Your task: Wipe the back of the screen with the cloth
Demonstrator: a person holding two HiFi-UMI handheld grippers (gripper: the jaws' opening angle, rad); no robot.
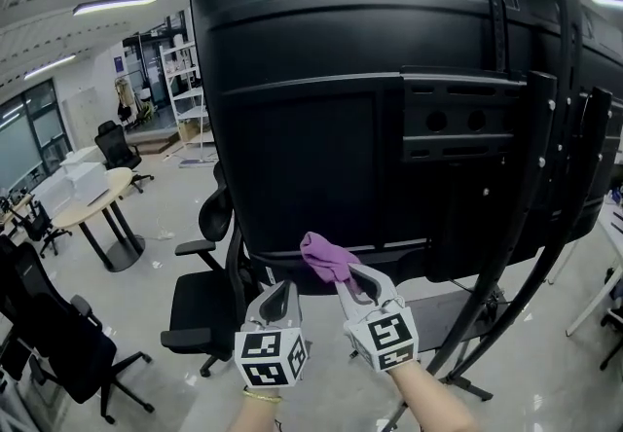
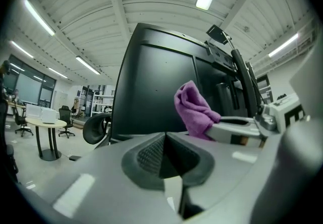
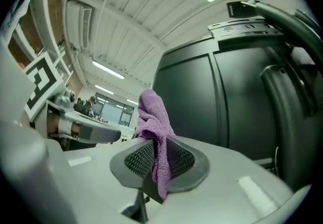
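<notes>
Here, the right gripper [image 1: 345, 276] has its jaws clamped on the purple cloth [image 1: 325, 254]. The cloth sits bunched above the tips, with a tail hanging down between the pads [image 3: 135, 158]. The left gripper [image 1: 281, 290] is just beside the right one, on its left. Its jaws are pressed together with nothing between them. Ahead of both grippers and above them stands the black back of the screen [image 1: 311, 128]. The cloth is at the screen's lower edge, but whether it touches cannot be told. A black office chair [image 1: 207, 308] stands below the screen, left of the left gripper.
</notes>
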